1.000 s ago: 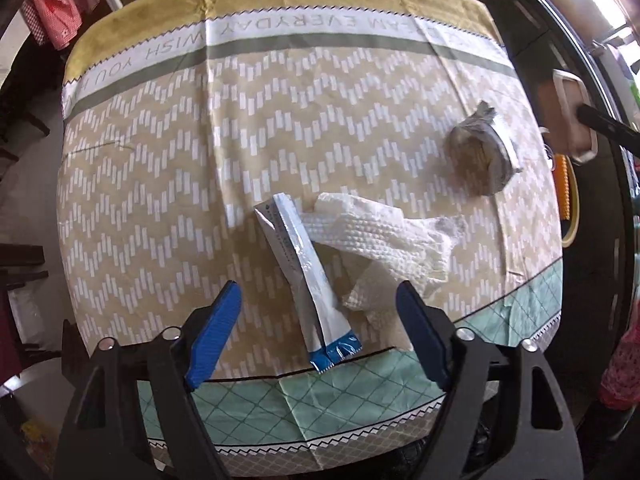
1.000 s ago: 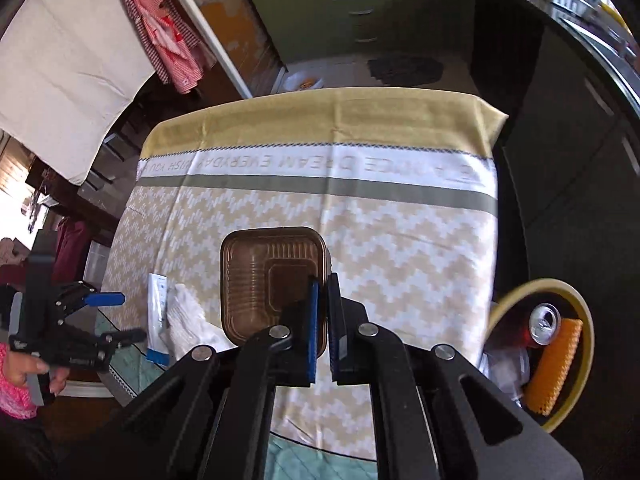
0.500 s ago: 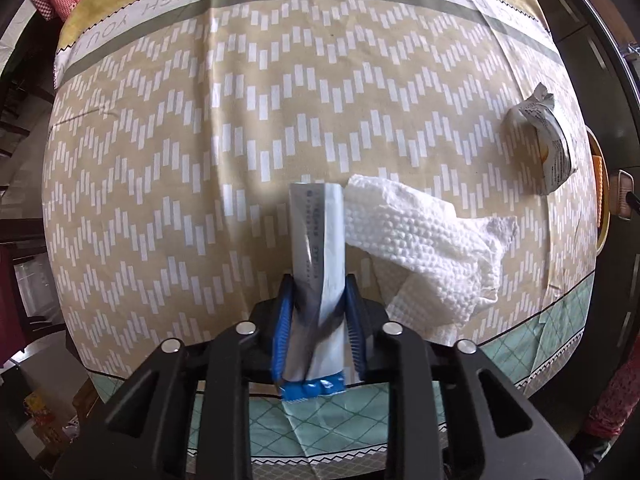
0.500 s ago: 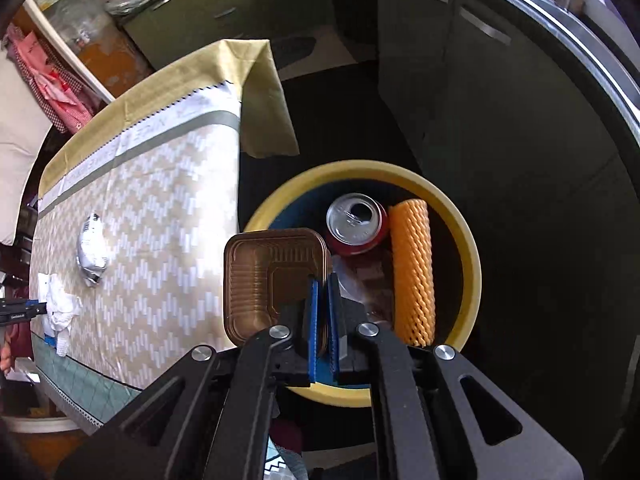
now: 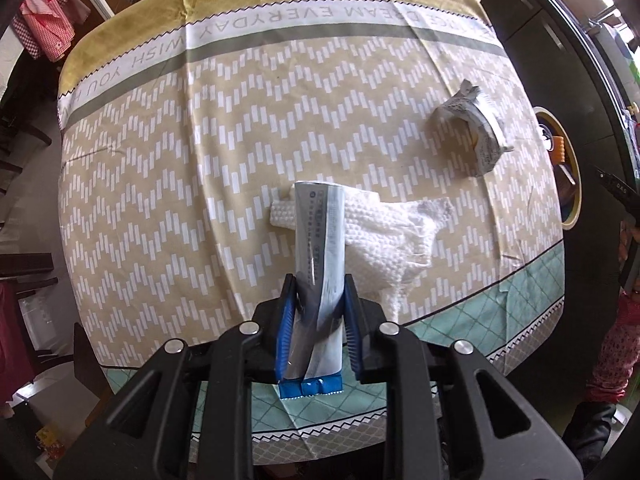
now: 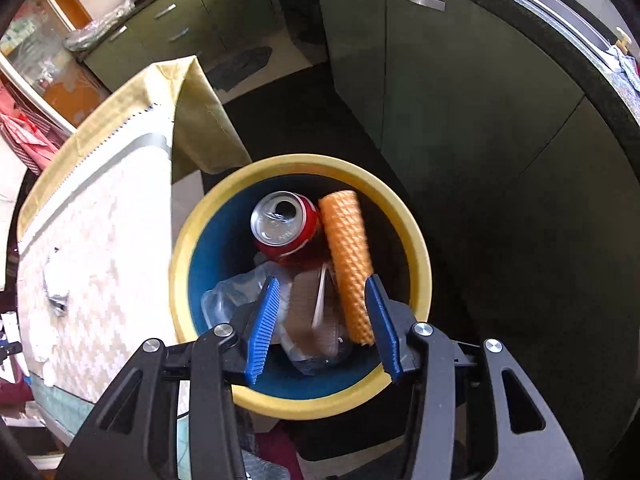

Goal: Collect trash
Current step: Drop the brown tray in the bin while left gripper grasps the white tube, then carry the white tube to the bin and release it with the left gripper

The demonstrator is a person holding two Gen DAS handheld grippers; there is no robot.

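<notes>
The table [image 5: 168, 184] wears a tan zigzag cloth with a yellow band at its 12 o'clock edge and a mint checked border at 6 o'clock. A white paper towel [image 5: 384, 232] lies near the middle. A crumpled wrapper [image 5: 474, 136] lies apart from it toward 2 o'clock, near the table's edge.

From my left gripper [image 5: 318, 300] I count one wrapper [image 5: 320, 240] between its pads, one tissue [image 5: 384, 228] just ahead to the right, and one crumpled packet [image 5: 472, 136] farther ahead-right. Below my right gripper [image 6: 322, 312] I count one bin [image 6: 224, 200] holding one can [image 6: 284, 224], one orange foam sleeve [image 6: 348, 256], one brown tray [image 6: 308, 312] and one clear plastic bag [image 6: 228, 300].
</notes>
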